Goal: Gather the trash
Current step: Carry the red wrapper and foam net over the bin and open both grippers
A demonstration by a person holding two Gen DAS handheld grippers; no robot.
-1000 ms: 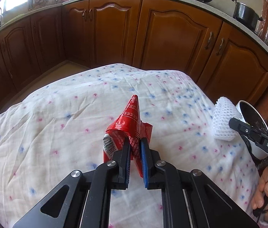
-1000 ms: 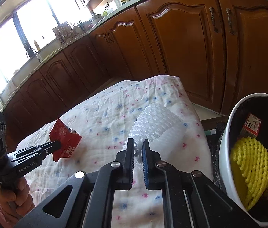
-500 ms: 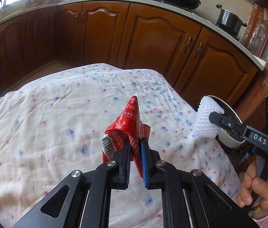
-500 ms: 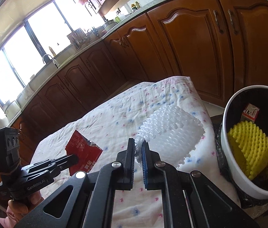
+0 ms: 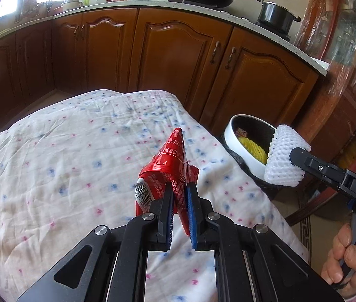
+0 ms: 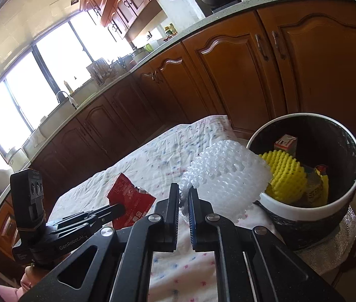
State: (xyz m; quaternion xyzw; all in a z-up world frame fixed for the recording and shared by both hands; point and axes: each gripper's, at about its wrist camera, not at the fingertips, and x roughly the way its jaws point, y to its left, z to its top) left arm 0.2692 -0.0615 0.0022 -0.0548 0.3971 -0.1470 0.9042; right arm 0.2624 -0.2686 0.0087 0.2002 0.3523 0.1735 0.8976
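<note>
My left gripper is shut on a crumpled red snack wrapper and holds it above the cloth-covered table. The wrapper also shows in the right wrist view. My right gripper is shut on a white foam fruit net and holds it just left of the white trash bin's rim. In the left wrist view the net hangs over the near edge of the bin. The bin holds a yellow foam net and a small carton.
The bin stands off the table's right end, lined with a black bag. Brown kitchen cabinets run behind the table, with a pan and pot on the counter. A wooden glass-fronted cabinet stands to the right.
Both grippers have moved right toward the bin with their loads. The white net has gone from over the table to the bin's rim. The red wrapper follows behind it.
</note>
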